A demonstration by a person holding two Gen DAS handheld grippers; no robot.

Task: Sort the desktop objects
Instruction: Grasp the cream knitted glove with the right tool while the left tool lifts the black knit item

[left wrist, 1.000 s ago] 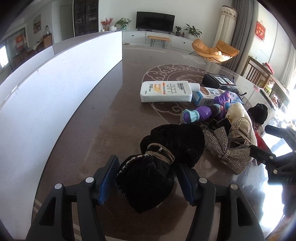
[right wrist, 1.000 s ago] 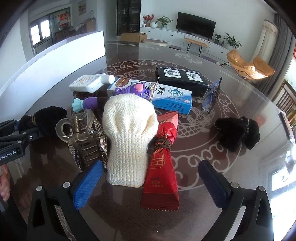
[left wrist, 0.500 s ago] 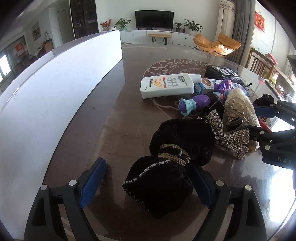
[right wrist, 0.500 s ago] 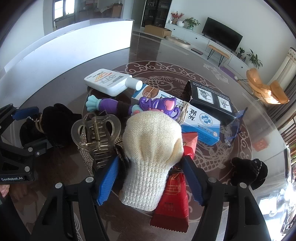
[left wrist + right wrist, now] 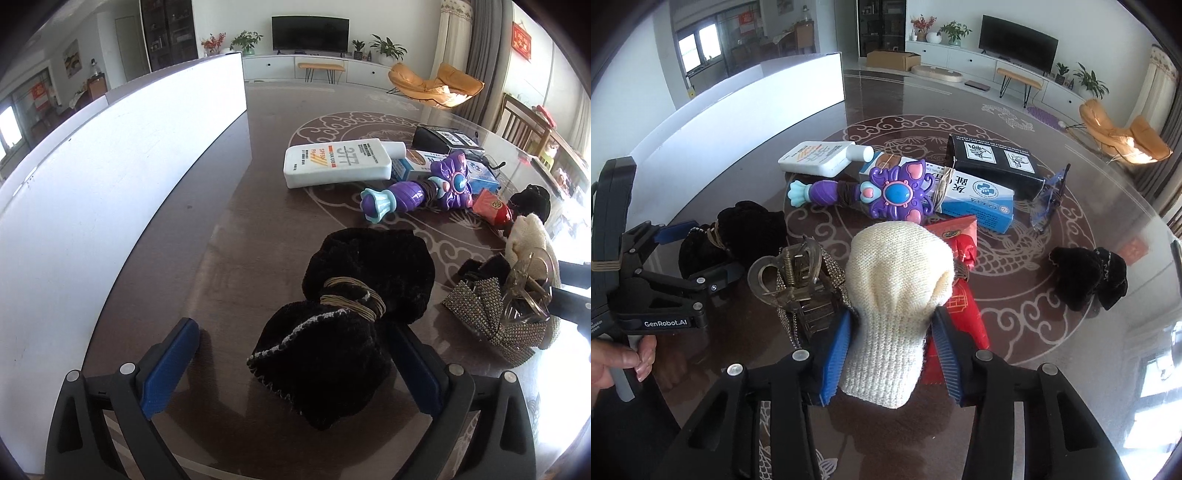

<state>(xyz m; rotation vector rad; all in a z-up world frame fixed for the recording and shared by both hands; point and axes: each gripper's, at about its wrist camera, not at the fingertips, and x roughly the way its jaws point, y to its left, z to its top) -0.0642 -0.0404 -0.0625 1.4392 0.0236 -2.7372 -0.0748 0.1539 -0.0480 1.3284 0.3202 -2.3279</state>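
The right gripper [image 5: 890, 354] is closing on the cream knitted sock [image 5: 897, 295], while the left gripper [image 5: 295, 369] is opening, wide around the black velvet bow [image 5: 343, 325].

Living room: white walls, wall-mounted television [image 5: 309, 34] at 12 o'clock above a long white cabinet [image 5: 314, 68], orange lounge chair [image 5: 436, 86] at 1 o'clock, grey curtains [image 5: 487, 48], daylit windows [image 5: 698, 46] at 10 o'clock.

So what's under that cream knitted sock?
A red packet lies partly under the cream knitted sock, showing along its right side. The packet's left part is covered, as is whatever lies beneath the sock's middle.
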